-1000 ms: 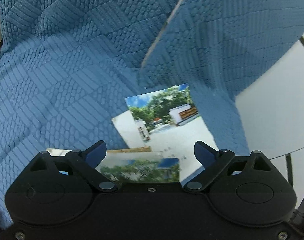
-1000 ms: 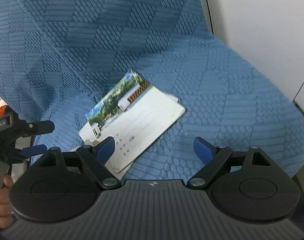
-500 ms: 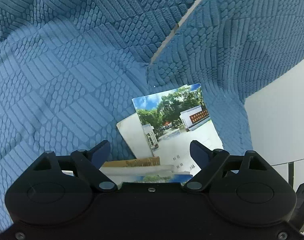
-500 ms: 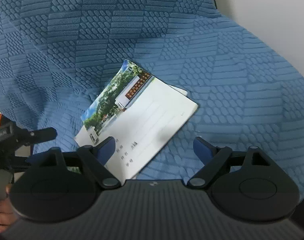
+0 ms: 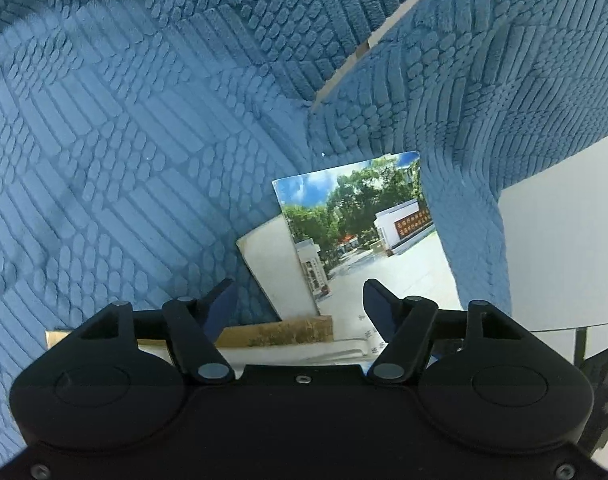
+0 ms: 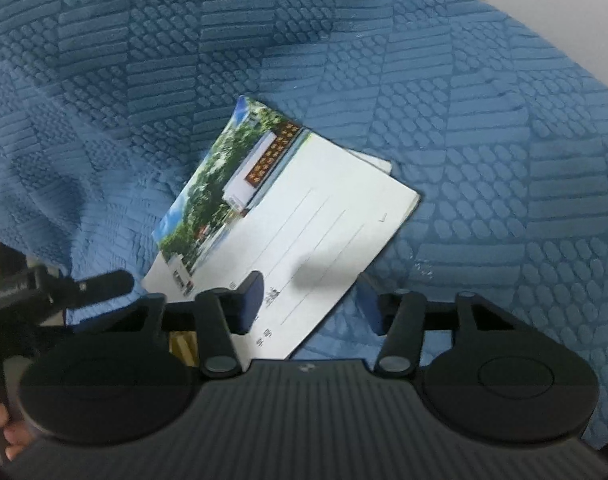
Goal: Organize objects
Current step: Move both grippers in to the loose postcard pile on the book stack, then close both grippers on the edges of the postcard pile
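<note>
Left gripper (image 5: pixel 297 300): jaws just narrowing, partly open over the near-left edge of the booklet stack (image 5: pixel 279 268), nothing pinched. Stack lies on the blue textured cover (image 5: pixel 123 152), top booklet (image 6: pixel 287 220) photo-side up. Right gripper (image 6: pixel 310 296): jaws just closing, straddling the booklet's near corner; grip unclear.

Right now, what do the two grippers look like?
Both look alike. The left gripper has a black body with two big round discs, thin black link arms with silver pins, and dark blue fingertips. The right gripper has the same shape, but its grey-black body is ribbed, with a tiny logo in the middle.
</note>
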A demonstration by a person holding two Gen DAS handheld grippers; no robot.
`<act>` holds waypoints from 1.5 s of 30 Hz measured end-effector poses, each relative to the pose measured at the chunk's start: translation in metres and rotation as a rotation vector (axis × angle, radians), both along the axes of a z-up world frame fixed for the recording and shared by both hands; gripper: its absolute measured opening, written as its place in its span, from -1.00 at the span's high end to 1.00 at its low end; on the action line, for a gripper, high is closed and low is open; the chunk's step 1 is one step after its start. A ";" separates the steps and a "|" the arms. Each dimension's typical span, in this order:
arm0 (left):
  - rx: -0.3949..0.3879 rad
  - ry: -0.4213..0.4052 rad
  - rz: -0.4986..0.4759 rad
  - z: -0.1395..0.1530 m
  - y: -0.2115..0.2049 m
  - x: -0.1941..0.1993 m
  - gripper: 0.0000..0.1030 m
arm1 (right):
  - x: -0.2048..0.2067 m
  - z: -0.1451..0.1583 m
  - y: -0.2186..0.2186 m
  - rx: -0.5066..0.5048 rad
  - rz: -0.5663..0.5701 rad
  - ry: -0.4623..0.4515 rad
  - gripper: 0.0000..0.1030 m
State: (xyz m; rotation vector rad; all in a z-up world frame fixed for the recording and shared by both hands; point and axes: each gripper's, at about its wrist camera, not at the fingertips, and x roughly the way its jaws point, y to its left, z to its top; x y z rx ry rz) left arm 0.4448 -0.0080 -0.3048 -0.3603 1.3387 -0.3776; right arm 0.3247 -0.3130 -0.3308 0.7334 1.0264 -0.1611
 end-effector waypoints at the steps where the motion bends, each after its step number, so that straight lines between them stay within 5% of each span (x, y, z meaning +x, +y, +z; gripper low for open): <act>1: -0.002 0.000 0.001 -0.001 0.000 0.000 -0.26 | 0.000 -0.002 -0.002 0.012 -0.008 0.001 0.10; 6: -0.038 0.033 0.011 -0.010 0.002 0.005 -0.01 | -0.005 -0.008 -0.009 0.028 -0.030 0.000 0.27; 12: -0.025 0.037 0.033 -0.021 0.002 0.003 0.03 | -0.009 -0.011 -0.012 0.042 -0.032 -0.003 0.28; 21: -0.098 0.025 0.084 -0.027 0.000 0.003 -0.23 | -0.011 -0.011 -0.013 0.066 -0.049 -0.008 0.29; 30: -0.405 0.046 0.124 -0.017 0.010 0.003 -0.26 | -0.025 -0.019 -0.017 0.212 -0.169 -0.029 0.26; 42: -0.220 0.024 0.059 -0.019 -0.014 -0.003 -0.21 | -0.036 -0.031 -0.016 0.428 -0.202 -0.054 0.26; 45: -0.195 0.020 0.062 -0.018 -0.017 -0.005 -0.05 | -0.040 -0.032 -0.009 0.464 -0.185 -0.041 0.25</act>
